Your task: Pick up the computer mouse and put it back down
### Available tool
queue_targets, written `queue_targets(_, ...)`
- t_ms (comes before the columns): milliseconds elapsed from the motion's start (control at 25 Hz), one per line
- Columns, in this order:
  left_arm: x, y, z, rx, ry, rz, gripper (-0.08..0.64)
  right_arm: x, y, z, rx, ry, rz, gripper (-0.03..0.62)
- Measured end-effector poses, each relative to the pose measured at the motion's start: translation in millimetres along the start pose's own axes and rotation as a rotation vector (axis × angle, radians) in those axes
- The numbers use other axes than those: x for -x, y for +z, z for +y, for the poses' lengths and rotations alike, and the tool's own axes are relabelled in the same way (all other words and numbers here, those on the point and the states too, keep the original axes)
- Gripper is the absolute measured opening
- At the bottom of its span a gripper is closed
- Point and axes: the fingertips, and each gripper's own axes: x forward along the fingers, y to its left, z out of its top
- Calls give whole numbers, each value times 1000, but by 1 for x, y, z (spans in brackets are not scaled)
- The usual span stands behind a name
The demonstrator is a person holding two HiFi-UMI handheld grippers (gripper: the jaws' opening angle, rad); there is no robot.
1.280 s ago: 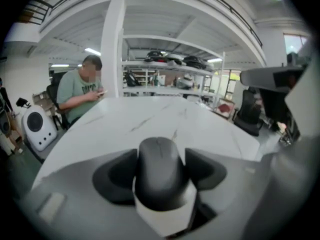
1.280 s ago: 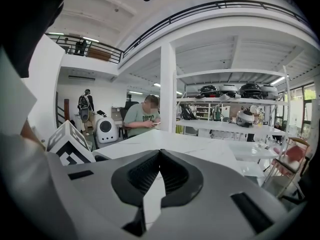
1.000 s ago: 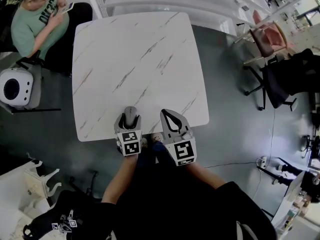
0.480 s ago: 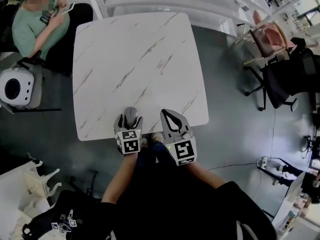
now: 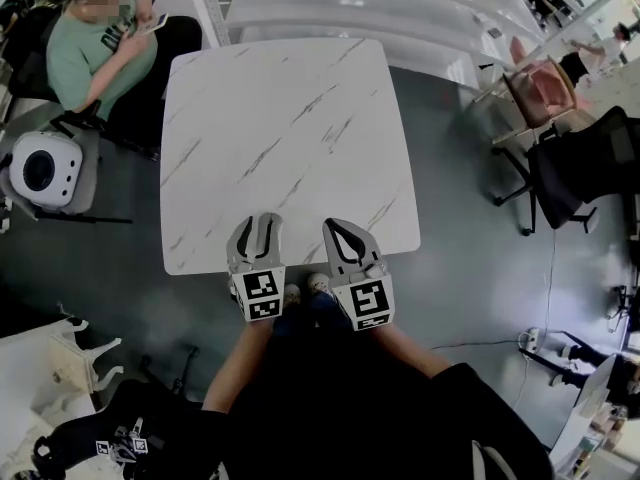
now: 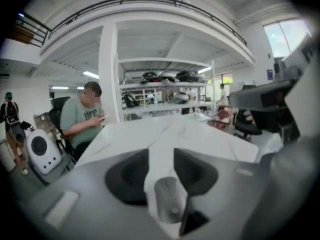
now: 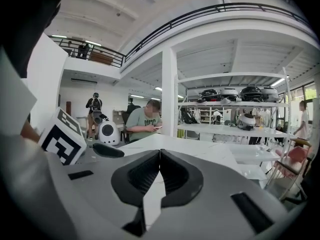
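Note:
A grey computer mouse (image 6: 169, 204) sits between the jaws of my left gripper (image 6: 161, 151), which is shut on it. The jaws have just been closing, with the mouse between them. In the head view the left gripper (image 5: 256, 230) hangs over the near edge of the white marble table (image 5: 290, 118), and the mouse (image 5: 263, 232) shows as a grey strip between its fingers. My right gripper (image 5: 338, 230) is beside it, a little to the right, over the same edge. Its jaws (image 7: 160, 153) meet at the tips, shut, with nothing in them.
A person in a green shirt (image 5: 95, 48) sits at the table's far left corner. A white round device (image 5: 42, 168) stands on a stool at the left. A black office chair (image 5: 580, 163) and a pink chair (image 5: 540, 83) are at the right, and white shelving (image 5: 350, 8) runs behind the table.
My left gripper has closed on the mouse and risen from the table with it. The right gripper has kept still.

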Motion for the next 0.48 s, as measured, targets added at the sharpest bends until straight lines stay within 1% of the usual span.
queue_targets(80,12,19,0,-15,2,-57,99,2,6,2,7,0,-17,20)
queue_targets(160,25,34,0,-22,-3,-105,44,5,12,5,17,-2,-36,20)
queue_targets(320,51,62,-1,8,-22,-182,9,15,30,2,28,-21,-83,19)
queue_targets(480,78,93,-5,23,-39,-255,8,32,52,-6,20,-60,-128,20)
